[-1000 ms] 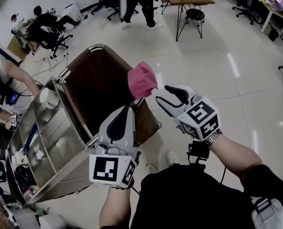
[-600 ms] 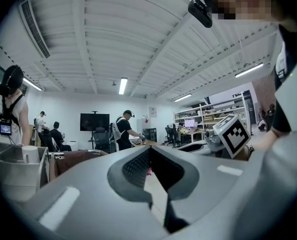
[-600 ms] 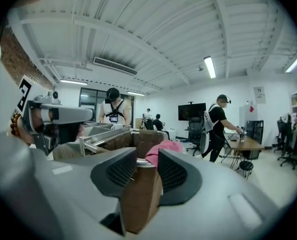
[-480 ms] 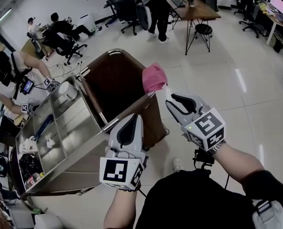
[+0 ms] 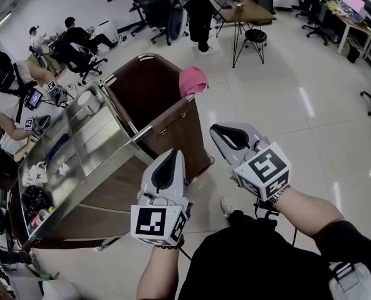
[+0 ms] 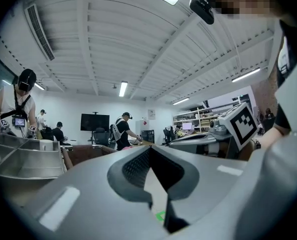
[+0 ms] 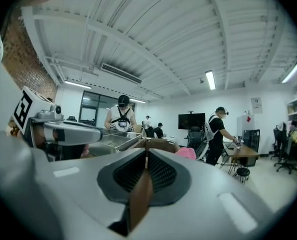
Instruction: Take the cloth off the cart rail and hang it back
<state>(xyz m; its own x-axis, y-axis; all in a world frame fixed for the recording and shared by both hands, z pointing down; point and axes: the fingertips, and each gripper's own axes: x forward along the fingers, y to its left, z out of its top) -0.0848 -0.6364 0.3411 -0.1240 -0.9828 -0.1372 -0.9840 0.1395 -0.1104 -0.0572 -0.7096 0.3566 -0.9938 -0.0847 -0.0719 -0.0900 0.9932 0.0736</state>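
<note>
Brown cart (image 5: 149, 92) on tile floor (image 5: 285, 105), pink cloth (image 5: 193, 80) on rail (image 5: 163, 119), steel trays (image 5: 98, 133) adj.

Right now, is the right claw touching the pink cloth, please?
Apart. The head view shows open floor between the right claw, just closed empty, and the pink cloth on the cart.

No legible text, number or brand. The left marker cube (image 5: 154, 222) and right marker cube (image 5: 265, 169) carry only black-and-white square patterns. The wall notice (image 7: 257, 105) is too small to read.
</note>
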